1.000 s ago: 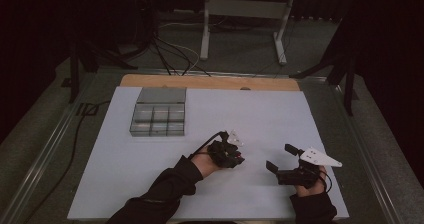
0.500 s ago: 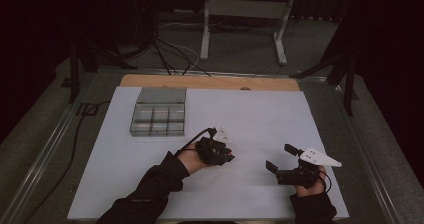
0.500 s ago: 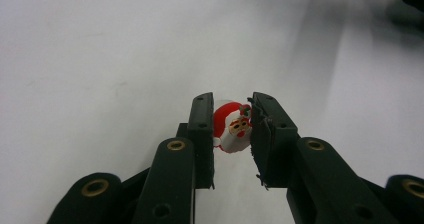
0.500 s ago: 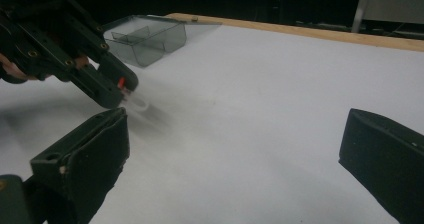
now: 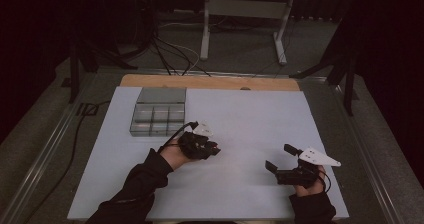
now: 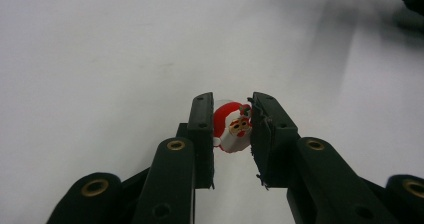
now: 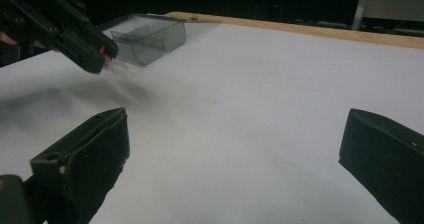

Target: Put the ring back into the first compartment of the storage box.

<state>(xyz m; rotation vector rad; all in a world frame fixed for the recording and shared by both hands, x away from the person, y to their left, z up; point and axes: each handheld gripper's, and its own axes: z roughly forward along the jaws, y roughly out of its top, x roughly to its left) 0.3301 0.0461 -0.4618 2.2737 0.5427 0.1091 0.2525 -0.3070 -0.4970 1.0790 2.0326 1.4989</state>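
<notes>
A clear plastic box (image 5: 157, 114) with little square rooms sits on the white desk (image 5: 250, 114), just behind the left gripper (image 6: 231, 126). That gripper pinches a small, round, red-and-white Santa toy (image 6: 231, 128), face up, above the smooth desk. The right gripper (image 5: 282, 159) is wide open, holding nothing.

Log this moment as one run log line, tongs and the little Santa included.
left tongs: shut on Santa figure, above white table | right tongs: open, empty | compartment tray: far left of table
</notes>
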